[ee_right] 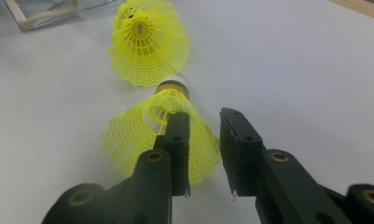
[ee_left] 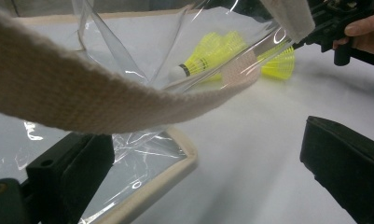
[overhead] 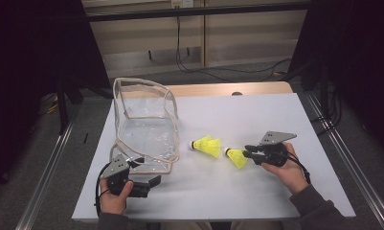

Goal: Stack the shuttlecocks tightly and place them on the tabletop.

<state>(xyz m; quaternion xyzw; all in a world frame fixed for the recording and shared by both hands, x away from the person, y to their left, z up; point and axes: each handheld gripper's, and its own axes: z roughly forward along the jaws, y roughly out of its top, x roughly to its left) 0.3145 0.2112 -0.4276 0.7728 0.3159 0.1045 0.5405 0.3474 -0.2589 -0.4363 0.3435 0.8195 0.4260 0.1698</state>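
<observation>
A clear plastic bag (overhead: 144,124) with beige trim stands open at the table's left. Its strap (ee_left: 82,98) crosses close in front of the left gripper view. My left gripper (overhead: 151,184) (ee_left: 205,135) is open, jaws wide apart either side of the bag's near corner (ee_left: 175,163). Two yellow shuttlecocks lie on the table. The nearer shuttlecock (overhead: 236,156) (ee_right: 152,135) lies at my right gripper (overhead: 247,151) (ee_right: 205,116), which is open a little, with one jaw over the skirt and the other just clear of it. The farther shuttlecock (overhead: 206,144) (ee_right: 149,46) lies beside the bag.
The white table top (overhead: 256,115) ends in a wooden strip (overhead: 218,89) at the far side. Metal rails (overhead: 343,153) run along both sides of the table. Cables (overhead: 213,72) lie on the floor behind it.
</observation>
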